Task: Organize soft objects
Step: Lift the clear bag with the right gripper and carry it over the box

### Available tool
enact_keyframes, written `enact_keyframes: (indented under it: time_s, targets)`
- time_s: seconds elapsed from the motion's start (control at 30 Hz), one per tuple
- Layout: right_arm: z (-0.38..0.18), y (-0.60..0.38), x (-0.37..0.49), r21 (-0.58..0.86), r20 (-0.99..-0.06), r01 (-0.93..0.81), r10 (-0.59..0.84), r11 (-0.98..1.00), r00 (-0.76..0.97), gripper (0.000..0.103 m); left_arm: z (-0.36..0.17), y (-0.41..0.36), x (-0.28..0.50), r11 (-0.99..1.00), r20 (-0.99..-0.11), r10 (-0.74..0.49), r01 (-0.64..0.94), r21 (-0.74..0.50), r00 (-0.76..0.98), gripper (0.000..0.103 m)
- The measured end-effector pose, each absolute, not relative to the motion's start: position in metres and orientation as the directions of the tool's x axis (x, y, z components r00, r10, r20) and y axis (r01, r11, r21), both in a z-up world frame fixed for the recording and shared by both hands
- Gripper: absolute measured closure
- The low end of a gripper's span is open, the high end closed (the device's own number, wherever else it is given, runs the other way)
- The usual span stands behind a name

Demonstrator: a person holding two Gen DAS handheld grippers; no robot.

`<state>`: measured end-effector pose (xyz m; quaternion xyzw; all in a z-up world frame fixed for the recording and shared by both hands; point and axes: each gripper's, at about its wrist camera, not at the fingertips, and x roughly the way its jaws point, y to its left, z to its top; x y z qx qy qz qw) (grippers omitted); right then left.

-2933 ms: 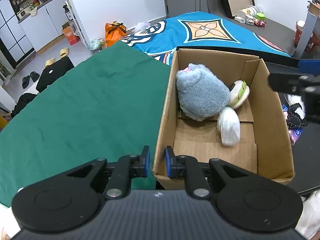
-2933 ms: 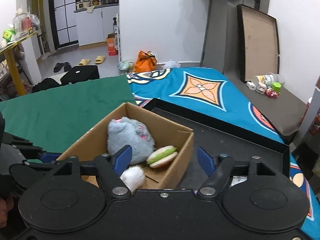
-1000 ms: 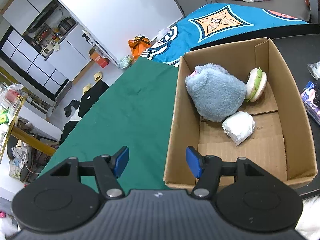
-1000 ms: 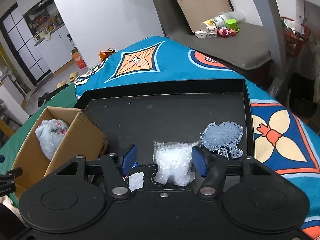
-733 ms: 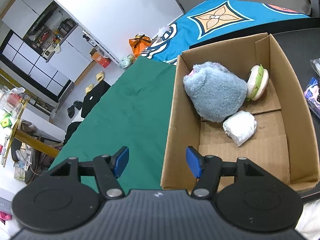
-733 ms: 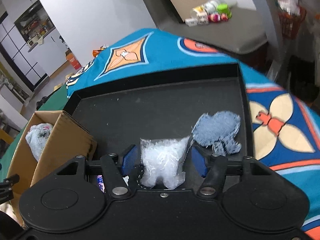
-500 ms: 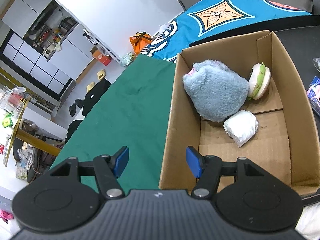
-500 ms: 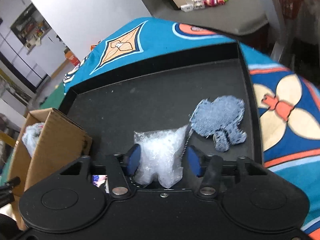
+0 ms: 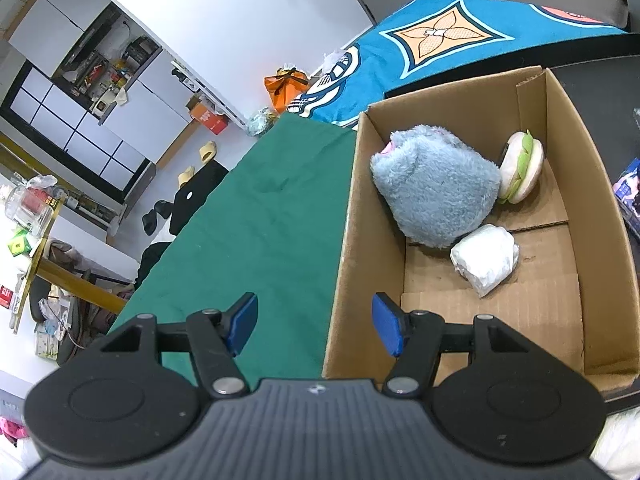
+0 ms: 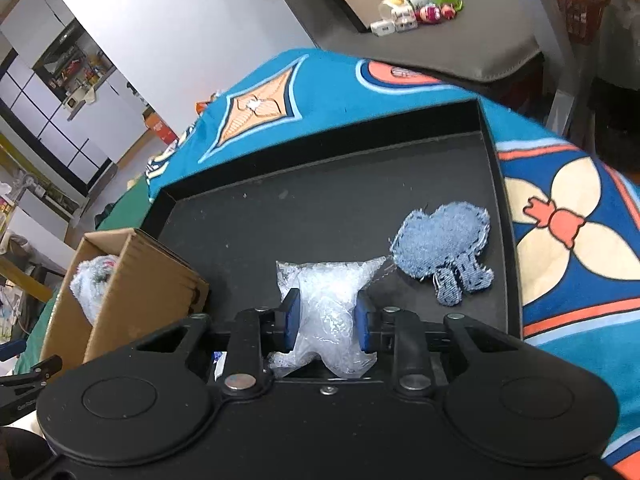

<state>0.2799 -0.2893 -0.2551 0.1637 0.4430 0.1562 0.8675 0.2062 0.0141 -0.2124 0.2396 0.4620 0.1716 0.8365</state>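
In the left wrist view a cardboard box [image 9: 360,216] holds a grey-blue plush [image 9: 436,192], a plush burger [image 9: 522,166] and a white soft packet [image 9: 486,260]. My left gripper [image 9: 316,324] is open and empty above the box's near left corner. In the right wrist view my right gripper [image 10: 328,320] is shut on a clear bubble-wrap bag [image 10: 328,292] that rests on the black tray [image 10: 320,208]. A denim plush [image 10: 444,248] lies on the tray to the right. The box [image 10: 136,280] stands at the left.
A green cloth [image 9: 256,232] covers the table left of the box. A blue patterned cloth [image 10: 568,248] lies under and around the tray. A colourful packet [image 9: 630,196] lies right of the box. The floor beyond holds bags and slippers.
My right gripper swung from the box to the tray, moved around the bubble-wrap bag and closed on it. My left gripper opened and stays by the box's corner.
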Motion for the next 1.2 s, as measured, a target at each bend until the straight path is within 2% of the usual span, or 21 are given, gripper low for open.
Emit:
enact_keyframes:
  time_s: [0.37, 1.2]
  targets:
    - [-0.228, -0.293, 0.256, 0.399, -0.690, -0.124, 0.386, 0.909, 0.613, 0.076, -0.203, 0.017, 0.199, 0.839, -0.680, 0.493, -0.088, 0.538, 0.543, 0.041]
    - [-0.154, -0.213, 0.220, 0.242, -0.642, -0.284, 0.373, 0.928, 0.669, 0.076, -0.196, 0.037, 0.191, 0.903, -0.723, 0.399, -0.105, 0.417, 0.564, 0.041]
